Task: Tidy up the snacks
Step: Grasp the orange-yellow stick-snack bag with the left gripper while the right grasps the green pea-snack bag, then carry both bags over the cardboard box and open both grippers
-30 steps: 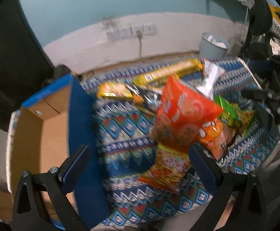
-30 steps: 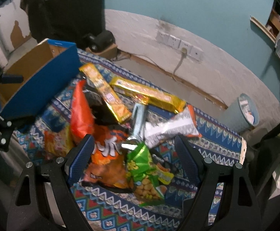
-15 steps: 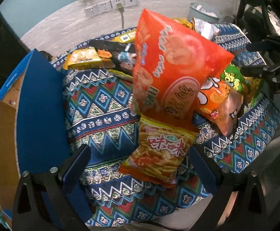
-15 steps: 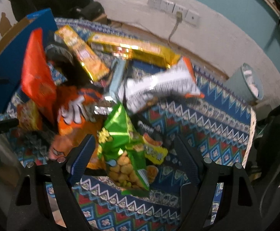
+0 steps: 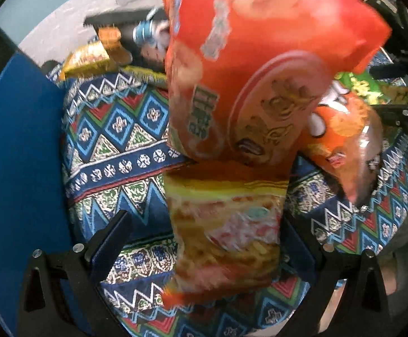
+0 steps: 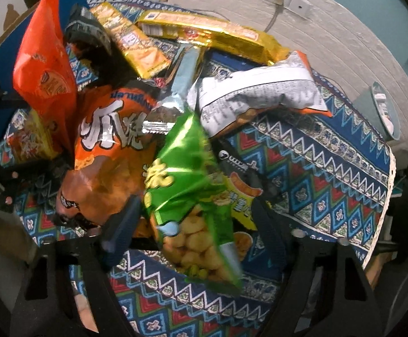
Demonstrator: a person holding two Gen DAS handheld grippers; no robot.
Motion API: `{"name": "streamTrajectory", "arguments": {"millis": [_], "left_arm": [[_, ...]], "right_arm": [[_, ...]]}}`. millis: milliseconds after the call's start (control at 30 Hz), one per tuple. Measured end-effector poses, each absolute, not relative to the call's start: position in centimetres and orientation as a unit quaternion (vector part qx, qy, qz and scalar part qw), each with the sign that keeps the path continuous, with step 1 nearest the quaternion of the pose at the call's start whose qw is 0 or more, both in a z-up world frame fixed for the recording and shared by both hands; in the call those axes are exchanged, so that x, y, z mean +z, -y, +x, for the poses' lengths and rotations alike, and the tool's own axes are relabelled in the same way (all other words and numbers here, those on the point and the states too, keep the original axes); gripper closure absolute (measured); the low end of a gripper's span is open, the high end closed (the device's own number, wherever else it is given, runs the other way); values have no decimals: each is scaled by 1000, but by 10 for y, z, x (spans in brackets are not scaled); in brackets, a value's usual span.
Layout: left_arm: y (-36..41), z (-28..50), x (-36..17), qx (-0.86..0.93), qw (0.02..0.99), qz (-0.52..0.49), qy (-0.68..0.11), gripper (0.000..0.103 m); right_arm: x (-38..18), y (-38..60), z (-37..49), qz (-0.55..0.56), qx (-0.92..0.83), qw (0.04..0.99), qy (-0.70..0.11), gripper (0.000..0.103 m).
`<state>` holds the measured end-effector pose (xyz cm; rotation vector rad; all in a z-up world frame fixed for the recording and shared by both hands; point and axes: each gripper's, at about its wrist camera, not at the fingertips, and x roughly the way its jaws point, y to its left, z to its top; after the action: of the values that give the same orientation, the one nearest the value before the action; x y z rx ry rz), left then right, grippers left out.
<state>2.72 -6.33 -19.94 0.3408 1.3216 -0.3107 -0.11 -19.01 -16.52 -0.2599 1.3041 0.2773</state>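
Note:
A pile of snack bags lies on a patterned cloth. My left gripper points down over a yellow-orange noodle snack packet. The packet sits between the open jaws, with a gap on the left side. A big red bag stands tilted just beyond it. My right gripper hangs over a green bag of puffs. Its jaws are closing with the bag between them, and the pads do not visibly press on it. A small yellow packet lies under the green bag.
A blue-sided cardboard box stands at the cloth's left edge. An orange bag, a silver-white bag and two long gold packs lie farther back. A waste bin stands on the floor beyond the table.
Both grippers have sunk toward the pile, so the snacks look much larger. The right jaws have narrowed around the green bag. The noodle packet now sits between the left jaws.

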Motion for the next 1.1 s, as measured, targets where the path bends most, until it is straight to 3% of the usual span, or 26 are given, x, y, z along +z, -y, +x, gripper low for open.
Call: {"name": "streamTrajectory", "arguments": {"millis": [233, 333, 433, 567, 667, 1100], "left_arm": [[63, 36, -209, -136, 767, 161, -606, 8], [68, 35, -208, -134, 774, 184, -590, 20], [70, 35, -203, -141, 777, 184, -585, 42], [66, 36, -197, -137, 776, 175, -591, 52], [55, 35, -191, -131, 780, 165, -589, 57], [31, 28, -122, -104, 832, 125, -531, 58]], "right_arm": [[-180, 180, 4, -160, 124, 768, -608, 42], [-181, 178, 8, -171, 121, 769, -604, 51], [-177, 178, 10, -172, 118, 772, -601, 56], [-163, 187, 5, -151, 121, 784, -590, 57], [-148, 190, 5, -134, 121, 794, -580, 57], [-110, 203, -7, -94, 103, 829, -542, 57]]}}
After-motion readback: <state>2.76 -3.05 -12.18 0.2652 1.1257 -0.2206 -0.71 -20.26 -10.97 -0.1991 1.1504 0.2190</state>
